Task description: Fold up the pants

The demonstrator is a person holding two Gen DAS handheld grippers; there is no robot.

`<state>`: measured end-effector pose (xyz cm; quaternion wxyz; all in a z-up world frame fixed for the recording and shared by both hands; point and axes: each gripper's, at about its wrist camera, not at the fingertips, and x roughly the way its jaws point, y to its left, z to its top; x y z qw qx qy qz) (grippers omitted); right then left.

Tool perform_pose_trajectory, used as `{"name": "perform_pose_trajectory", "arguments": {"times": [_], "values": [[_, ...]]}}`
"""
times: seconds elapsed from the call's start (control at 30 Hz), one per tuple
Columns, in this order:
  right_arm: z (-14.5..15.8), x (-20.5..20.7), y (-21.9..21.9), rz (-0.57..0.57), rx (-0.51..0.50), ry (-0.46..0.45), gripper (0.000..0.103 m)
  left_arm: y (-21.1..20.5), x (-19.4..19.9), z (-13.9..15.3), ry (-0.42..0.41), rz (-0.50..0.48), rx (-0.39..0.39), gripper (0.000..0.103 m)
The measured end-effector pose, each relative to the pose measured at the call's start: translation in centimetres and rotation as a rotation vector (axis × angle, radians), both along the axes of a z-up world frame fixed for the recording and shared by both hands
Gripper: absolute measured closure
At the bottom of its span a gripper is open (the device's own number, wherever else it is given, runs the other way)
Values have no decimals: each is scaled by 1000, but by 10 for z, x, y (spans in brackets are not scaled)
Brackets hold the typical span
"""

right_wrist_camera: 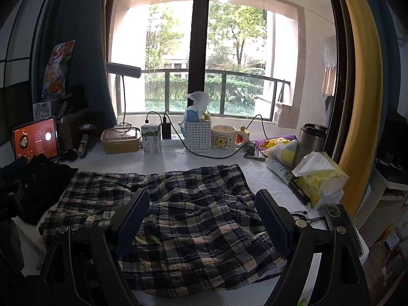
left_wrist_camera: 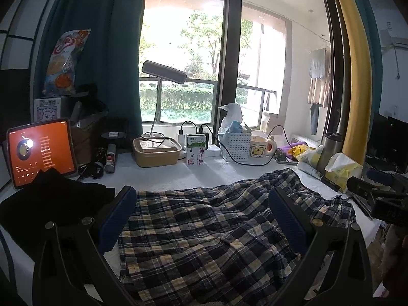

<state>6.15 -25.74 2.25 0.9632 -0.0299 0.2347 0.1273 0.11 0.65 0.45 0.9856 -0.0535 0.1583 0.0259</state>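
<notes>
I see the crumpled navy-and-cream plaid pants (right_wrist_camera: 183, 204) lying on the white table (right_wrist_camera: 178, 159), under both tools. My left gripper (left_wrist_camera: 201, 206) and right gripper (right_wrist_camera: 202, 207) stand wide apart, holding nothing. Behind, a white slotted plastic basket (right_wrist_camera: 197, 136) holds a white plastic bag and small items; the cream bear mug (right_wrist_camera: 225, 139) beside it hides its contents.
</notes>
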Motion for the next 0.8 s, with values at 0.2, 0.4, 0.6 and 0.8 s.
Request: {"name": "perform_pose_trajectory", "arguments": {"times": [0.2, 0.4, 0.6, 0.8], "values": [[0, 0, 0, -4, 2, -2, 16, -1, -1, 0, -9, 3, 7, 1], [-1, -1, -2, -8, 6, -1, 16, -2, -2, 0, -6, -1, 10, 1], [-2, 0, -5, -12, 8, 0, 16, -3, -3, 1, -9, -1, 13, 1], [-2, 0, -6, -11, 9, -1, 16, -3, -3, 1, -9, -3, 13, 1]]}}
